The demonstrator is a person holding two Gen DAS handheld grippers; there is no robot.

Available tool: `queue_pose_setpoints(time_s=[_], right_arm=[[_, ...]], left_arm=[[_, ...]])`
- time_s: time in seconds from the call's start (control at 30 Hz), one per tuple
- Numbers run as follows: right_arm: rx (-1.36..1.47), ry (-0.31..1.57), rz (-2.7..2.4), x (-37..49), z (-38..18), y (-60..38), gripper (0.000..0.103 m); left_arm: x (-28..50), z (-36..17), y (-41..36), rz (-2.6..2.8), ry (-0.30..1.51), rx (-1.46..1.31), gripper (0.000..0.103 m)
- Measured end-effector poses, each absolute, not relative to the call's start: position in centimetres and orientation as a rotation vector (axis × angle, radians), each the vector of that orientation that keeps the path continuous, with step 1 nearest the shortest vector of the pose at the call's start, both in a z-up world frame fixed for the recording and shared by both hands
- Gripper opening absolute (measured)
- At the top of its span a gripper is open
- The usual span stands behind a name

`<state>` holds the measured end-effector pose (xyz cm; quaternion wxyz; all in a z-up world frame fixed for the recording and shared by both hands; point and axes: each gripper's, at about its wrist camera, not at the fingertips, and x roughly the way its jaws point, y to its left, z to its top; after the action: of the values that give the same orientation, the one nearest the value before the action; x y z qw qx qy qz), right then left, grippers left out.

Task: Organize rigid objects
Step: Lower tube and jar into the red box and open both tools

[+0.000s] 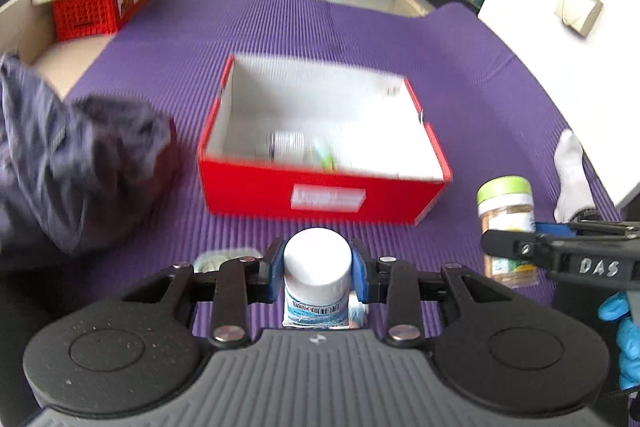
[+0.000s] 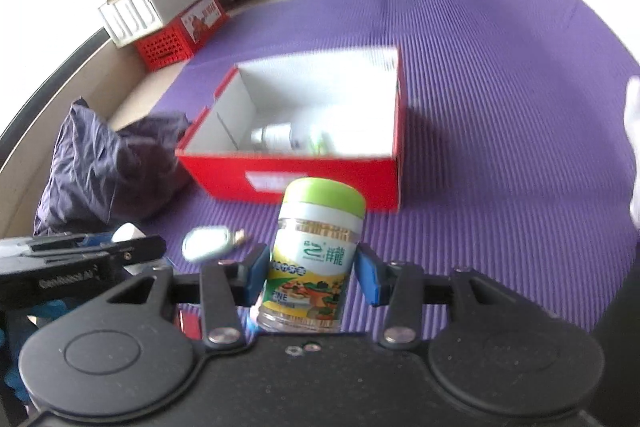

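Carrying a container in each gripper, the person is bringing both toward the red box (image 1: 324, 195) that is sitting open on the purple mat (image 1: 480, 67), just beyond the fingertips. The left gripper (image 1: 318, 269) is clenching a white-capped bottle (image 1: 317, 259) by its cap and neck, the blue pads pressing on both sides, while the bottle's labelled body is hanging below. The right gripper (image 2: 308, 273) is grasping a green-lidded jar (image 2: 316, 251) around its labelled middle; the jar is leaning slightly to the right in the right wrist view.

Both look like light, stiff plastic containers, so they are probably tolerating a firm squeeze without denting, but the smooth round walls are likely slippery and could twist between the pads. The jar's mid-body hold seems the steadier one; the cap hold on the bottle is leaving the body free to swing.

Inside the box, near its close wall, another white bottle (image 2: 276, 138) is already lying on its side. A small flat metallic thing (image 2: 208, 242) is resting on the mat left of the jar, and a dark bundled cloth (image 1: 76, 163) is lying left of the box.
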<state>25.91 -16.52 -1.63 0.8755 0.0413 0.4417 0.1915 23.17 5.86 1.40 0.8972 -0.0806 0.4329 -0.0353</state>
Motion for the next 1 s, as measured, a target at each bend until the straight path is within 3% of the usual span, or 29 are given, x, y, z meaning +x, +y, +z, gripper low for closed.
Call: queue_pose_setpoints(time_s=[0.47,1.0], right_arm=[[0.029,0.867,0.381,36.1,-0.5,-12.8,0.045],[-0.092,0.989,0.381,43.0,-8.5,-8.5,0.045]], left_arm=[[34.8,5.5,6.5,-0.021,0.815,-0.092,0.033],[42.6,-3.9,5.8,0.003,0.99,-0.04,0.033]])
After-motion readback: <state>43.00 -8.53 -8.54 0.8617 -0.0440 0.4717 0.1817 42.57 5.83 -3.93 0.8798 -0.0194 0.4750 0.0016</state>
